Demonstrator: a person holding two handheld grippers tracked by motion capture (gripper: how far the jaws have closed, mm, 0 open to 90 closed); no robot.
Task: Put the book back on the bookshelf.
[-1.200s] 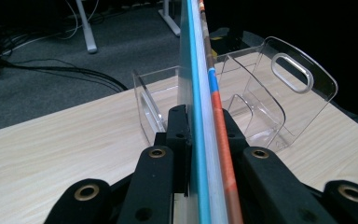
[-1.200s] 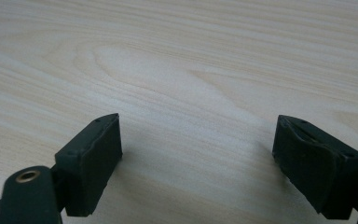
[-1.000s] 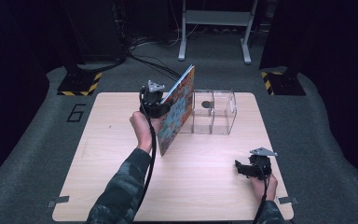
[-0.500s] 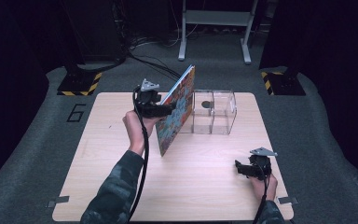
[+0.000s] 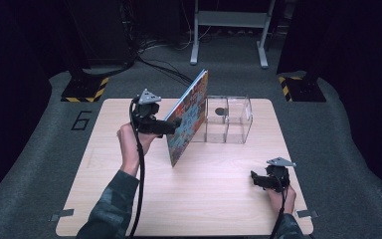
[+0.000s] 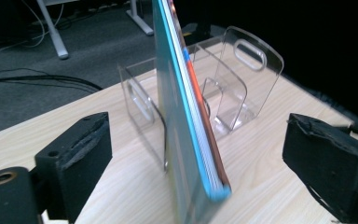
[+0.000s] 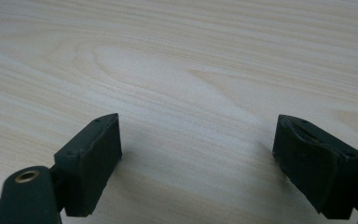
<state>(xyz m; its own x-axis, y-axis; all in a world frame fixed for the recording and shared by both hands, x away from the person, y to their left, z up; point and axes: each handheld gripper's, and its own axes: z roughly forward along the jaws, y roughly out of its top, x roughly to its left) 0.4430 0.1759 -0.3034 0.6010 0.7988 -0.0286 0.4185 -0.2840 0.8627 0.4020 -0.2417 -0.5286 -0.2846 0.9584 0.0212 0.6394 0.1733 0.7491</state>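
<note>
Picture book [image 5: 189, 117]: stood on edge, leaned against clear acrylic rack [image 5: 227, 119]. Left gripper [image 6: 196, 154]: jaws just opened, book between, unpressed, judged released. Right gripper [image 5: 256, 179]: jaws apart, nothing held, well right of rack.

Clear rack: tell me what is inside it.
The book leans on edge at the clear rack's left end; whether it sits in a slot is unclear. The compartments right of it look empty. The book hides the rack's left side in the high view.
</note>
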